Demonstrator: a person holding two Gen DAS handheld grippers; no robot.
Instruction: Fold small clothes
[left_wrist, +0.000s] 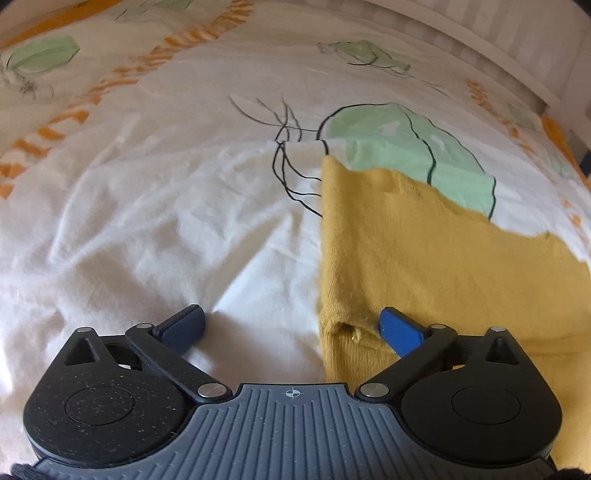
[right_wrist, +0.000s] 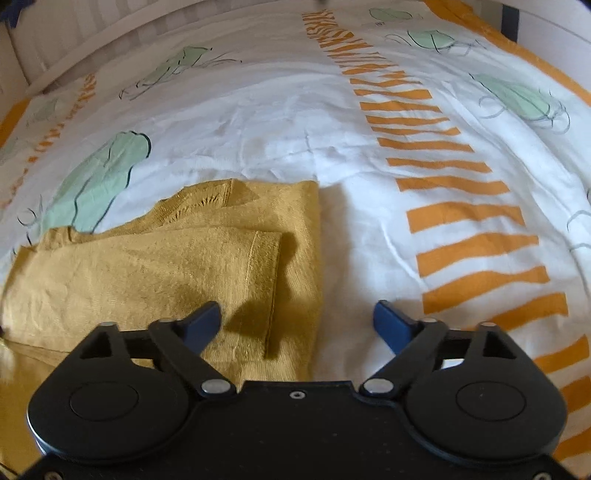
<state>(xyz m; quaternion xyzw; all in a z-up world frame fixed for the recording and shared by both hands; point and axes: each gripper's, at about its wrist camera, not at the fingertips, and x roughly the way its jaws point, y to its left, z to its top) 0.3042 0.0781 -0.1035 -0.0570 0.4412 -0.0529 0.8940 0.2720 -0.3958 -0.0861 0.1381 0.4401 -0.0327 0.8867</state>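
Both grippers, left and right, hover with jaws spread wide, gripping nothing, over the folded yellow garment on the bedsheet.

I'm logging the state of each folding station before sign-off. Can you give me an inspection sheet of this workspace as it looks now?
Surface: bedspread, white with orange stripes and green leaf prints, creased.
Job's things: mustard garment, lying flat in folded layers, a hemmed flap on top.
Clutter: nothing seen.
Grippers: left gripper open, one pad over the garment's edge, the other over bare bedspread, gripping nothing; right gripper open, straddling the garment's edge, gripping nothing.
Cables: nothing seen.
Surroundings: pale striped padded border along the far side of the bedspread; the rest is out of view.
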